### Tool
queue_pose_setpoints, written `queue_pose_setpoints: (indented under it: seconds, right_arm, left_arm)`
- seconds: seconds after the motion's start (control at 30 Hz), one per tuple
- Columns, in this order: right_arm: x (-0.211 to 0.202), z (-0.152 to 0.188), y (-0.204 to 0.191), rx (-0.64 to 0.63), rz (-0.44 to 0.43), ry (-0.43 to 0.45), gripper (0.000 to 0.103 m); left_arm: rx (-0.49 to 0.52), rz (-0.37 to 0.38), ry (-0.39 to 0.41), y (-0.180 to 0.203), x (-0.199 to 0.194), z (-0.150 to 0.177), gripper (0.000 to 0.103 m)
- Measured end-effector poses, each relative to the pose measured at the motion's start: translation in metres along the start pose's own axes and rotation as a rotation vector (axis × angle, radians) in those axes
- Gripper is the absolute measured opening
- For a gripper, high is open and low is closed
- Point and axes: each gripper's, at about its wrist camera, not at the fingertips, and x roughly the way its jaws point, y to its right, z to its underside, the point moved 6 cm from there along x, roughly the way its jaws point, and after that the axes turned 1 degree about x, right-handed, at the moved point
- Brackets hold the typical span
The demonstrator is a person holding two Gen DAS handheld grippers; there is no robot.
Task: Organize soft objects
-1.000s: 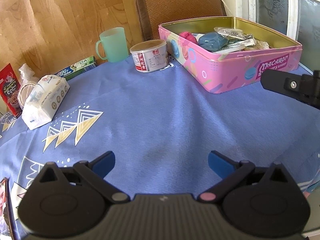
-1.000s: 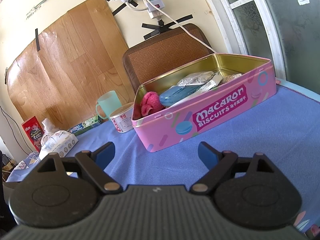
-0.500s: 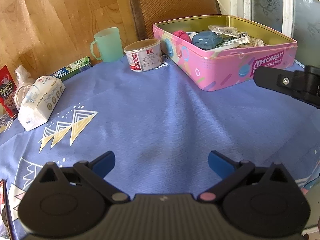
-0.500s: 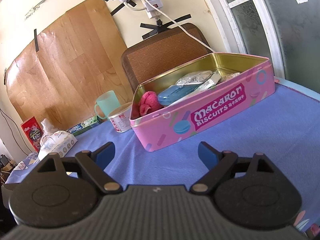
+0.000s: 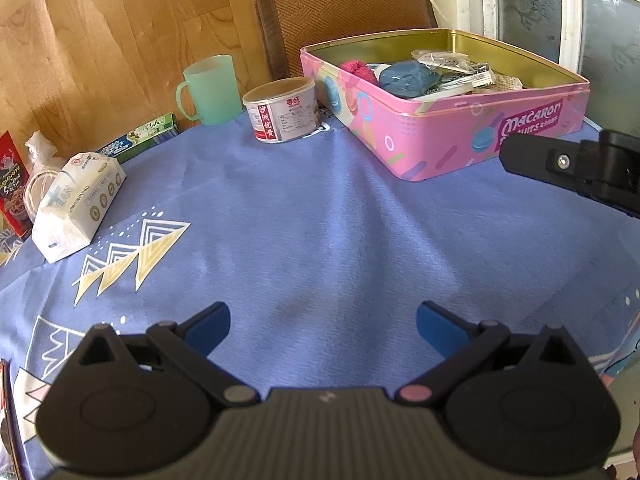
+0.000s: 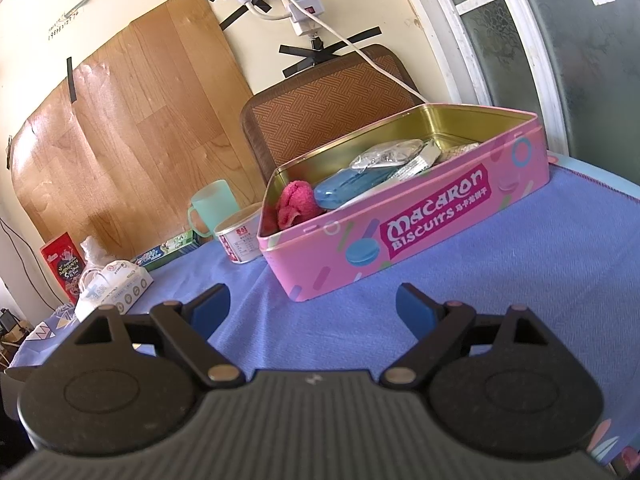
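1. Left gripper: jaws spread wide and empty above the wrinkled blue cloth on the surface.
2. Ahead and right of them, a glossy pink tin with a gold inside holds a fuzzy pink cloth ball, partly hidden by its wall.
3. Right gripper: jaws released, tin straight ahead.
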Motion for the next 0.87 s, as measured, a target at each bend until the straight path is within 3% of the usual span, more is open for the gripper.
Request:
queue_pose_setpoints:
  seconds: [0.67, 0.87]
  right_arm:
    - [0.0004, 0.0011, 0.0020, 0.001, 0.004, -0.002, 0.092]
    - [0.0009, 0.0023, 0.0025, -0.003, 0.007, -0.001, 0.092]
  left_arm:
    - [-0.003, 0.030, -0.012, 0.0006, 0.0025, 0.0022, 0.103]
    - [-0.003, 0.056, 0.024, 0.0006, -0.0030, 0.0006, 0.103]
